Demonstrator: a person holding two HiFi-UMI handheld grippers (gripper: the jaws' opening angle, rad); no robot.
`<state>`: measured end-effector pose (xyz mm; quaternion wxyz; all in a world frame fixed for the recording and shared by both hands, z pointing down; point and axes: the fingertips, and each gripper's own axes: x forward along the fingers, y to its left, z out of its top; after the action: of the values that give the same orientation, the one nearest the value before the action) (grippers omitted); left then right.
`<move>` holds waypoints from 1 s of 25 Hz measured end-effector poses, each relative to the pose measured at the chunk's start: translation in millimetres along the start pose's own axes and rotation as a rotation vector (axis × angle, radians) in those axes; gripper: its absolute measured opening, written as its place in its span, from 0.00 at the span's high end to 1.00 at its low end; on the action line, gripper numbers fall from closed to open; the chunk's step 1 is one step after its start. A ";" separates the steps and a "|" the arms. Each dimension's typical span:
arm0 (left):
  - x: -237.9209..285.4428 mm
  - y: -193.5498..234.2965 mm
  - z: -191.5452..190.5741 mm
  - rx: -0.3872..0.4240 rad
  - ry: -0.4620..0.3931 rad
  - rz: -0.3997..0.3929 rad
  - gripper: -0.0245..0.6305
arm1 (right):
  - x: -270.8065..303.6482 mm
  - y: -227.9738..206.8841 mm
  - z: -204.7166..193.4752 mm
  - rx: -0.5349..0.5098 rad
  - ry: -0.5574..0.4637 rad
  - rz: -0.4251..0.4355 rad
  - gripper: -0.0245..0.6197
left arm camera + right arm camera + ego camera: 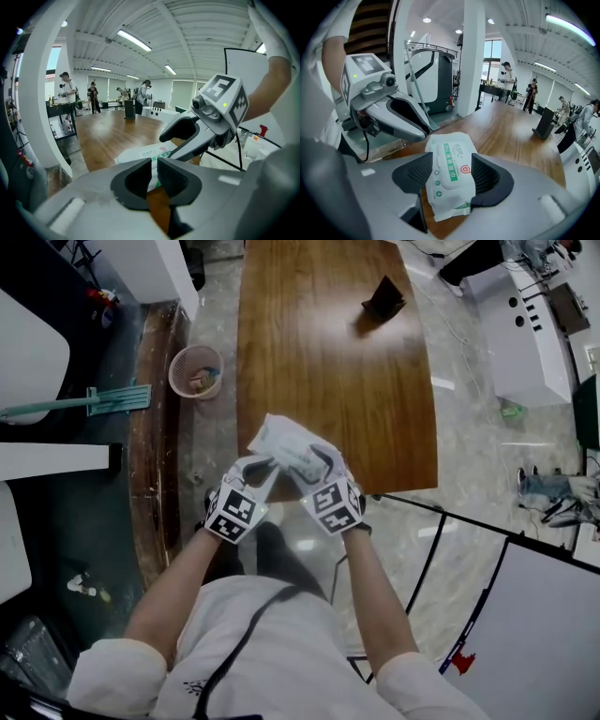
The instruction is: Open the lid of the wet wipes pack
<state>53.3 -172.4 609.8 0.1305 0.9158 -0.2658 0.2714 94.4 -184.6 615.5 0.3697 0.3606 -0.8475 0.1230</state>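
A: Where is the wipes pack (289, 444)?

B: It is up in the air between the two tools, in front of the person's chest; seen from above it overlaps the near corner of the wooden tabletop (328, 352).

A: And the left tool (153, 177)?

B: Clenched on the pack; its jaws stand almost together, with a thin edge of the pack pinched between them.

A: The right tool (451, 174)?

B: Released; its jaws stand wide, one on each side of the pack, which lies lengthwise between them with its printed face up; whether the pads brush its sides is not clear.

A: The lid (447, 165)?

B: It is a flap with a green strip on the upper face; it lies flat and closed.

A: Anything on the tabletop?

B: A small black stand (382, 299) sits at the far end, well apart from the pack.
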 end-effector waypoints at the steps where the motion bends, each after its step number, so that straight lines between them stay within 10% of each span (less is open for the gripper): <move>1: 1.7 -0.2 -1.5 -0.001 0.004 0.000 0.90 | 1.8 -0.8 -0.9 -0.002 0.006 0.003 0.57; 25: 30.8 -1.4 -23.2 -0.037 0.054 0.012 0.96 | 26.4 -9.9 -14.0 -0.040 0.087 0.090 0.47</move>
<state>66.1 -175.1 646.0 0.1529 0.9040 -0.2727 0.2917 96.6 -198.7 643.6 0.4074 0.3091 -0.8482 0.1380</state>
